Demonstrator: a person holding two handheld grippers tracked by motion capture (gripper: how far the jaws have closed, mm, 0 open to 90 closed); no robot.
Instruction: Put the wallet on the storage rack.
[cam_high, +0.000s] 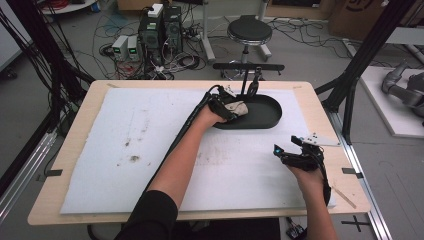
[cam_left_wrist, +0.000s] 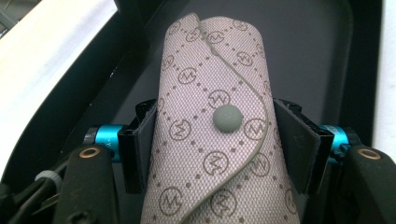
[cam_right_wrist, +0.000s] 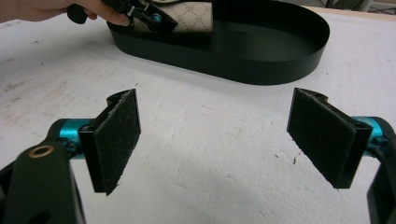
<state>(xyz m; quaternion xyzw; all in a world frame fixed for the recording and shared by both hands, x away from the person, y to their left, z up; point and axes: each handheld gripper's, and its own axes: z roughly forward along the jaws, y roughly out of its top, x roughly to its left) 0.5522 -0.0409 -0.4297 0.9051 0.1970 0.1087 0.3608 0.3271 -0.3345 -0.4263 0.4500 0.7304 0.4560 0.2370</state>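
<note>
The left gripper is clamping a patterned pouch across its width, the pouch's long axis running straight ahead over the black tray. The right gripper is hovering, jaws spread and empty, well apart near the table edge.

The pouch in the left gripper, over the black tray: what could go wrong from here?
1. The left gripper pinches the pouch only by its sides; soft fabric may slip out early.
2. It hangs near the tray's left end, so on release it could land on the rim.
3. The right gripper, open above the mat, cannot catch it.
</note>
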